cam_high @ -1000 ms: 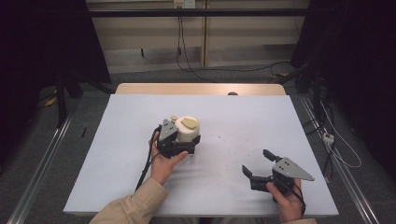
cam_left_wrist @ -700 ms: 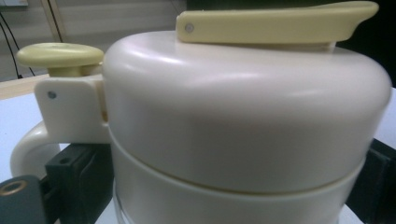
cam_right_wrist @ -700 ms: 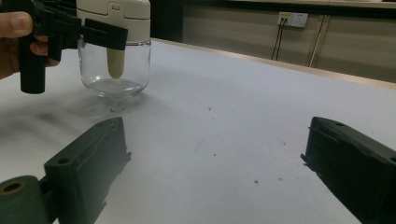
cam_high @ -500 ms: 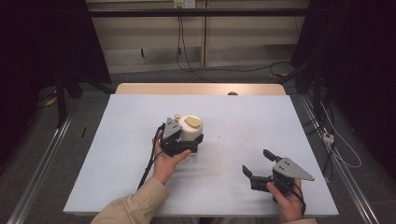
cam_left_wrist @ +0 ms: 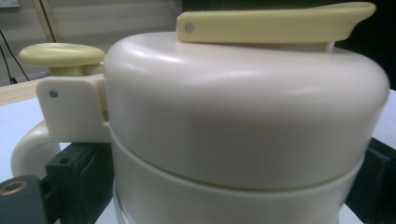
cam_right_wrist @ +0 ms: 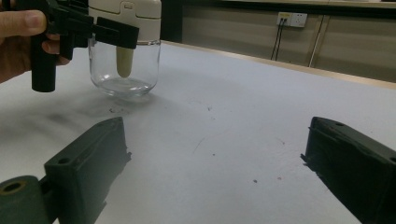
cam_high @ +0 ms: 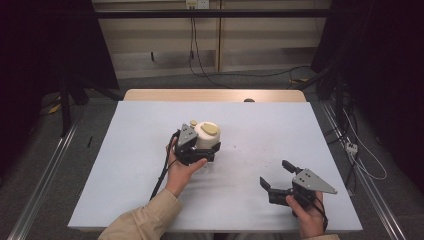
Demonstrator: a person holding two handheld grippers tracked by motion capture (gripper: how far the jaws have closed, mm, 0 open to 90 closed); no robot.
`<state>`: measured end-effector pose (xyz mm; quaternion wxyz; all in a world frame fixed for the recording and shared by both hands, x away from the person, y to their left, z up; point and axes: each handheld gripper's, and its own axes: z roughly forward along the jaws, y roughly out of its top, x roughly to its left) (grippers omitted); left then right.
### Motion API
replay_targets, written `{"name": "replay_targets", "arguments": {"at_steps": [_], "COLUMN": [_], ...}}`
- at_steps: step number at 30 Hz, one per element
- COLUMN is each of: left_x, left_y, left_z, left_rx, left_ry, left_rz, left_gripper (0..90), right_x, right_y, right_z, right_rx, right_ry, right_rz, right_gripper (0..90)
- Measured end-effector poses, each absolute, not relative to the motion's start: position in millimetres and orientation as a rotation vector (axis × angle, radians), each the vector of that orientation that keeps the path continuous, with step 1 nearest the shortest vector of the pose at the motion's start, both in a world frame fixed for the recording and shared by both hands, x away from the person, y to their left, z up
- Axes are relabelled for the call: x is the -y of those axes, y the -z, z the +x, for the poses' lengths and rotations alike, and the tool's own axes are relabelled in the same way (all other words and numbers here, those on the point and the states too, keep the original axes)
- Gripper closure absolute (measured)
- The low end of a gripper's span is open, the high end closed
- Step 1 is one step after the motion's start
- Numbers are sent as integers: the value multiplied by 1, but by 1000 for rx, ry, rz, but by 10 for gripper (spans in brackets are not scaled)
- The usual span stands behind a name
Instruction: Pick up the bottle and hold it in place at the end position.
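A glass jug (cam_high: 207,134) with a cream lid and a pale yellow lever stands near the middle of the white table (cam_high: 135,130). My left gripper (cam_high: 212,151) is shut on it, one black jaw on each side of the lid's collar. From close up in the left gripper view, the jug (cam_left_wrist: 243,130) sits between the jaws, its handle at the left. My right gripper (cam_high: 276,175) rests open near the front right, nothing between its jaws. From the right gripper view (cam_right_wrist: 219,172), the jug (cam_right_wrist: 125,65) looks empty, and the left gripper (cam_right_wrist: 112,30) clamps its top.
A wooden strip (cam_high: 215,95) runs along the table's far edge. Cables (cam_high: 200,60) lie on the floor behind, and metal rails (cam_high: 45,175) flank the table. A cable (cam_high: 162,172) trails from the left gripper across the tabletop.
The left gripper and the jug have shifted slightly to the right, and the gripper has turned a little. The right gripper has stayed put.
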<state>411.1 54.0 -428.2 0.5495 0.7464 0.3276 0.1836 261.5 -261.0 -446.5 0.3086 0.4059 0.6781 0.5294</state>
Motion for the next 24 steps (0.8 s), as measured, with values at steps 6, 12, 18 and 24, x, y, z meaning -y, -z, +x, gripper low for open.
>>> {"name": "replay_targets", "arguments": {"at_steps": [6, 12, 18, 24], "left_x": [-51, -49, -48, -49], "left_y": [430, 431, 431, 432], "left_z": [414, 416, 418, 420], "left_rx": [-783, -781, -786, -801], "left_ry": [-435, -434, -425, -419], "left_rz": [1771, 1771, 1768, 1757], "left_gripper": [54, 54, 54, 55], "right_x": [261, 262, 262, 262], "right_y": [447, 446, 447, 447], "right_z": [261, 261, 261, 261], "right_rx": [-1790, -1786, -1786, -1787], "right_ry": [-1402, -1402, -1400, -1404], "right_rz": [1074, 1080, 1077, 1073], "right_gripper": [49, 49, 50, 49]}}
